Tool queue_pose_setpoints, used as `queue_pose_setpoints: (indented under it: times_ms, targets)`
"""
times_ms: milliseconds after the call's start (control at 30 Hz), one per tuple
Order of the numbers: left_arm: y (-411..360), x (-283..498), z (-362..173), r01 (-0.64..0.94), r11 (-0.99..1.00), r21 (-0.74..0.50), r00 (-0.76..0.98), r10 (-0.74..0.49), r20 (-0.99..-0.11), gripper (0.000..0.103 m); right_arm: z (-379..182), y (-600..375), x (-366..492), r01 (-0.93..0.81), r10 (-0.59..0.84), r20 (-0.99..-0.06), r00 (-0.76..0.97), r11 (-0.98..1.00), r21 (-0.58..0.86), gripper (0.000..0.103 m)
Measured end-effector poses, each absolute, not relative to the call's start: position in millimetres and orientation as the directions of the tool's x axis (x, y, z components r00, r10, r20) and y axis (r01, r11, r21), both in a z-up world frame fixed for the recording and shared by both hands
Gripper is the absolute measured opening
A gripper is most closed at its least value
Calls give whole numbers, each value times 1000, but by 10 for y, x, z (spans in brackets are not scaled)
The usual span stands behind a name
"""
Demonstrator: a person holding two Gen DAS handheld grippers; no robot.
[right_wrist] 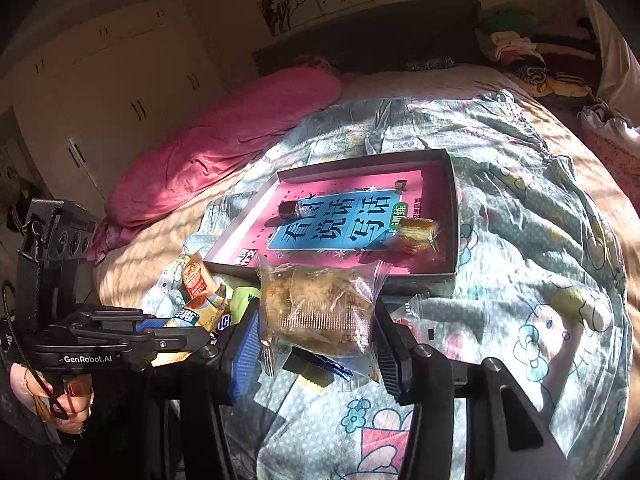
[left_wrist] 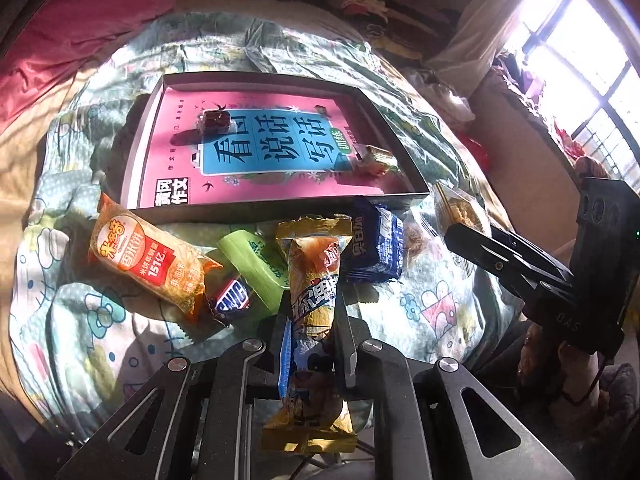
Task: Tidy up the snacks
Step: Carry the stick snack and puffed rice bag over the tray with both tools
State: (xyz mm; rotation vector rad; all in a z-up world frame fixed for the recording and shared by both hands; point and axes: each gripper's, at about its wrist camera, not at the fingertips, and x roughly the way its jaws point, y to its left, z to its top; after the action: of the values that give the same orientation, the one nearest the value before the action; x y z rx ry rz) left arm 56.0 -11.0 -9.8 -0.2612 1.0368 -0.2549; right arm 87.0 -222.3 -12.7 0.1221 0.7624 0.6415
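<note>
Two snacks lie in the tray (left_wrist: 404,196) at twelve o'clock; left gripper (left_wrist: 310,308) clamps a gold packet (left_wrist: 314,276), right gripper (right_wrist: 316,320) a clear-wrapped cake (right_wrist: 320,308), hiding the blue packet (right_wrist: 332,368).

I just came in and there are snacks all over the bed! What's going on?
A person is tidying snacks into the shallow box, using a claw in each hand. The left claw is shut on a yellow snack packet. The right claw grips a clear-wrapped cake. Two small sweets already lie in the box, on a pink book. An orange rice cracker pack, a Snickers bar and a blue packet wait on the quilt.
</note>
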Motion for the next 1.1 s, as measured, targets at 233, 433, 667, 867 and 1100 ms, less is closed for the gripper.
queue_pose_setpoints:
  times_ms: [233, 433, 667, 867, 1100]
  targets:
    - [84, 647, -14, 40, 952, -302, 536, -275, -798, 16, -96, -2238, 902, -479, 565, -594, 573, 818, 317, 52]
    - [213, 705, 19, 4, 957, -288, 563, -240, -790, 16, -69, -2281, 926, -453, 545, -581, 604, 835, 312, 52]
    - [335, 803, 77, -32, 963, -267, 596, -196, -779, 16, -29, -2371, 982, -407, 512, -560, 651, 858, 313, 52]
    - [417, 884, 113, -60, 965, -254, 619, -163, -768, 16, -1, -2423, 1024, -379, 488, -549, 678, 873, 308, 52]
    - [472, 964, 134, -81, 965, -249, 636, -142, -759, 16, 35, -2320, 1032, -392, 453, -552, 701, 890, 232, 52]
